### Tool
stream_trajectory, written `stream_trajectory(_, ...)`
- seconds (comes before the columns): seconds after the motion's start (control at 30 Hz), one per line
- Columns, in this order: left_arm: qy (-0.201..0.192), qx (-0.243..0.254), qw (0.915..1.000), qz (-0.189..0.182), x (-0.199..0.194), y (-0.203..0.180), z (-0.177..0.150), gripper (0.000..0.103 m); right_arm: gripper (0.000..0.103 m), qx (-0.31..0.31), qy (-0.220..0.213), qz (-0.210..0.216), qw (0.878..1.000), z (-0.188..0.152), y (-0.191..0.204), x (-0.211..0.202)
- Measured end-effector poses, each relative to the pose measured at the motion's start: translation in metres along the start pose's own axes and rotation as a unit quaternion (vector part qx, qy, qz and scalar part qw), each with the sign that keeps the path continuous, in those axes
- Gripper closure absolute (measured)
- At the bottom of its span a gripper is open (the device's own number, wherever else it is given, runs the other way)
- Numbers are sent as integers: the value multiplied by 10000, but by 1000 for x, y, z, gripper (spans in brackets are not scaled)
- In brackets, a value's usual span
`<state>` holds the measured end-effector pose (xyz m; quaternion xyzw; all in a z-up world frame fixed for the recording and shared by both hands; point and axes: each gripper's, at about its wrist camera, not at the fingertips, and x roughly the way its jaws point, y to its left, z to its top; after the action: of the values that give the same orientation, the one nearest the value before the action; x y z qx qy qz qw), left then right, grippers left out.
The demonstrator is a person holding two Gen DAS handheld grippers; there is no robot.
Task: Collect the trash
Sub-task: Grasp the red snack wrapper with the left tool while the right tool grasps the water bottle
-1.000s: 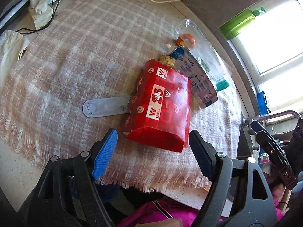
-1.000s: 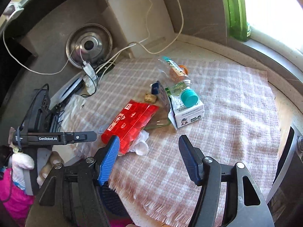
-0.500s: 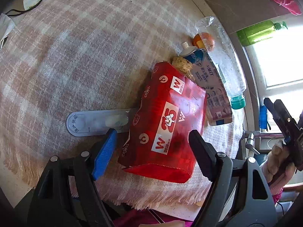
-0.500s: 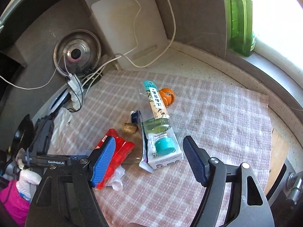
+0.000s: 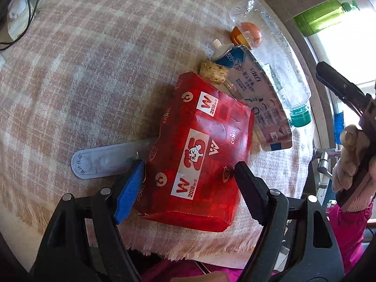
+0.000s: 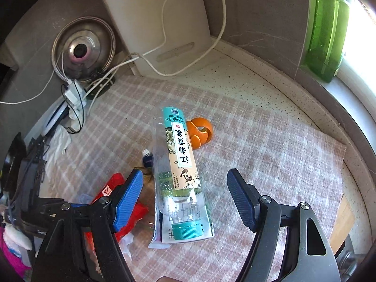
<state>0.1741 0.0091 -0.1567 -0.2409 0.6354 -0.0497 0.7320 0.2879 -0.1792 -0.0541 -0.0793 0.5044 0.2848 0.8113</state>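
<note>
Where left gripper [image 5: 188,178] straddles, red pack [image 5: 199,155] printed "W 2019"

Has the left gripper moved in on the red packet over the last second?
Yes. The left gripper has closed in toward the red packet on the checked cloth; its open fingers now flank the packet's near end.

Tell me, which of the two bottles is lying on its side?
The clear plastic bottle with the teal cap, lying flat on the checked cloth. The green bottle stands upright on the window ledge.
</note>
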Motion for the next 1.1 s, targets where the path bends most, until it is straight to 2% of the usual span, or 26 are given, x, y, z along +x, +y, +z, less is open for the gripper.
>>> stream_trajectory(0.17,72,-129,9999,-51,12,-1,4,23,29,71,216,80,9997,8,-4,17)
stream_trajectory(0.33,-60,-141,9998,-139,13,-2,1,23,29,85,439,148,9989,14,-3,35)
stream_trajectory(0.57,-342,-350,9977,-462,3,6,1,42,29,-1,701,50,9975,18,1,56)
stream_trajectory(0.7,-390,-404,9967,-595,-5,9,2,47,29,-19,823,64,9966,18,2,64)
stream_trajectory(0.77,-416,-324,9963,-683,-10,4,2,48,30,-46,829,-6,9965,17,3,66)
stream_trajectory(0.83,-418,-172,9969,-639,-12,-4,2,55,38,-27,818,31,9966,16,3,66)
stream_trajectory(0.9,-385,-42,9968,-705,-13,-15,3,55,44,47,809,95,9967,16,2,65)
stream_trajectory(1.1,-259,281,9968,-704,0,-45,7,55,45,60,724,126,9973,15,2,62)
